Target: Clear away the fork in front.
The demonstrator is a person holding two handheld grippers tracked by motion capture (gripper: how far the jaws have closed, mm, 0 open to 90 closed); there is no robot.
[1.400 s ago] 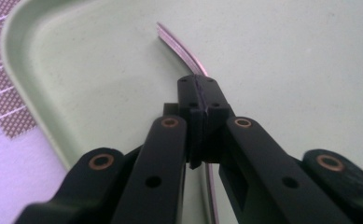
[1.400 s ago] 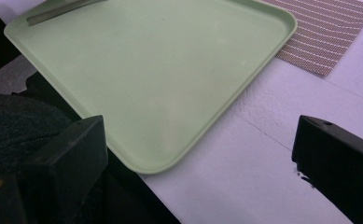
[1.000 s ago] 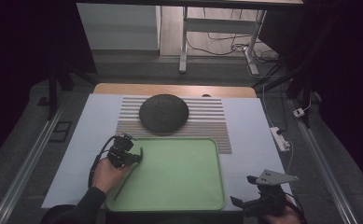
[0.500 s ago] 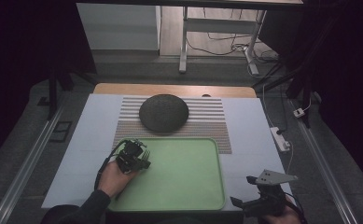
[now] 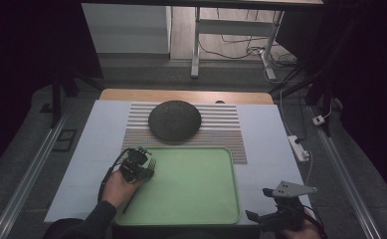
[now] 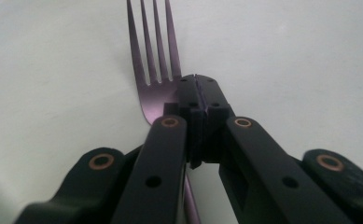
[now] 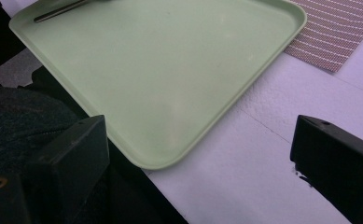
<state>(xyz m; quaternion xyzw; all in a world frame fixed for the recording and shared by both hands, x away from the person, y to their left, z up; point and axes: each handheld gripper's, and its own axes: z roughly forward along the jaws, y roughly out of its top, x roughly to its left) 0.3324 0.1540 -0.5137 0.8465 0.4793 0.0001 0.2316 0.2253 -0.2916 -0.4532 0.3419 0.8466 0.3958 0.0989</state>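
A purple metal fork lies over the pale green tray, tines pointing away from the camera. My left gripper is shut, and its tips pinch the fork at the neck, just behind the tines. From above, the left gripper sits at the tray's far left corner, with the fork's handle trailing back under the hand. The handle also lies across the tray's far corner in the right gripper view. My right gripper rests off the tray's near right corner, its jaws wide apart and empty.
A dark round dome sits on a striped mat behind the tray. A white power strip lies by the table's right edge. White table surface surrounds the tray.
My left gripper has shifted right from the tray's left rim to just inside it, and turned a little. The right gripper has stayed put.
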